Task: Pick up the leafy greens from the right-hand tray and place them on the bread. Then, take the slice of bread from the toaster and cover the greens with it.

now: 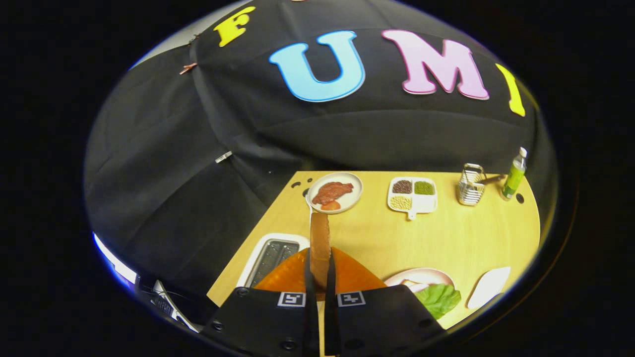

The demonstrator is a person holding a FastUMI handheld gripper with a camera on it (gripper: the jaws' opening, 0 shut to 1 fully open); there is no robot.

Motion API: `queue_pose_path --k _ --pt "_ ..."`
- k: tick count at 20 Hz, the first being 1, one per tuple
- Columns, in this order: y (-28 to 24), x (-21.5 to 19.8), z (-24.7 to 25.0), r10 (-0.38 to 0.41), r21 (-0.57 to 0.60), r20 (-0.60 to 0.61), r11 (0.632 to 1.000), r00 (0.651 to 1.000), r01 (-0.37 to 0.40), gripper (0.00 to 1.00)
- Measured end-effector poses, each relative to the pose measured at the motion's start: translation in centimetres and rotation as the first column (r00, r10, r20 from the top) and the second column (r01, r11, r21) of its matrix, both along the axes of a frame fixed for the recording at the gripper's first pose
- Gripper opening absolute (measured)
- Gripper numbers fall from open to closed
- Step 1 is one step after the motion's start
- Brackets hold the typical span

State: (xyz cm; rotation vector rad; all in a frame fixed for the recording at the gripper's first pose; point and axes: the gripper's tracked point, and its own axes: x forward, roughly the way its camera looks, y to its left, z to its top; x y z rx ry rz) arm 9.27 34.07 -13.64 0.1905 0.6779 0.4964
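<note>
Black fingers (pixel 313 277) of the gripper (pixel 320 270) are squeezed tight on the thin, brown slice of bread (pixel 320 243), which is held up on its edge above the toaster (pixel 270 255). The greens (pixel 437 299), soft and crinkly, are seen already laid on the round pink plate (pixel 421 274) just to the right. The second step seems under way, and next the slice must be carried over, tipped flat and set down gently on the greens.

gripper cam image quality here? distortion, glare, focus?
Gripper view: strong fisheye, the table edges bow. Lighting even, no hard glare. The tool, shut on the bread slice, is sharp; the leafy greens and the white tray smear toward the rim.
</note>
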Motion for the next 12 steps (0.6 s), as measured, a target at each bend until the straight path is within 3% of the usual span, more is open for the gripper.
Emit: queue_pose_path --k 7,12 --pt "-8.3 -0.8 -5.5 -0.127 -0.018 -0.090 0.992 0.988 0.126 0.08" --pt "-10.9 -1.3 -9.7 -0.164 0.006 -0.182 0.986 0.970 0.168 0.08"
